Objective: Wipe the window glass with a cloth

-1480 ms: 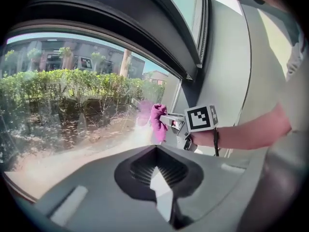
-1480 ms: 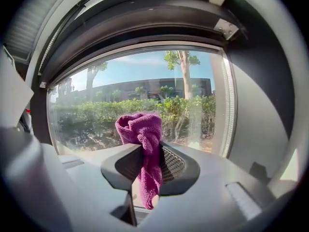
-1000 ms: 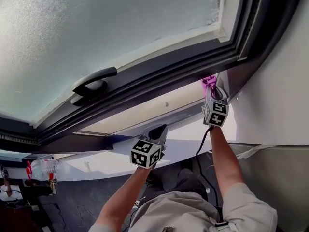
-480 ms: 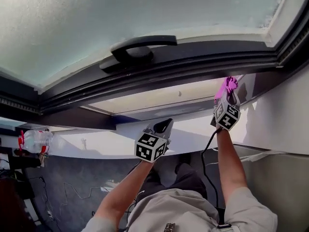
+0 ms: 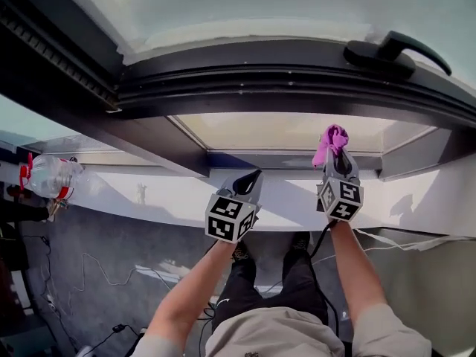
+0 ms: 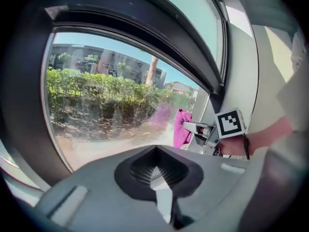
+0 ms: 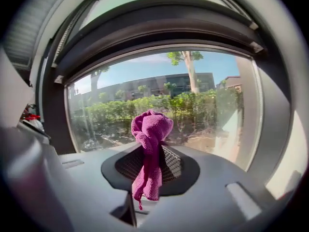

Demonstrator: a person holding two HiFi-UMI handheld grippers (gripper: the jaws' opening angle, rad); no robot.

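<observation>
Right gripper (image 7: 150,167) clamped on bunched magenta cloth (image 7: 150,128) at lower edge of window glass (image 5: 253,129), bare pane either side, left gripper (image 5: 248,184) closed, empty, below the glass

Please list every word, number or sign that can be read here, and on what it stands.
No readable text anywhere.
Cubes on left gripper and right gripper: only black-and-white square patterns.
Any label on the bottle: too blurred to read.
The cloth: plain, no print.
</observation>
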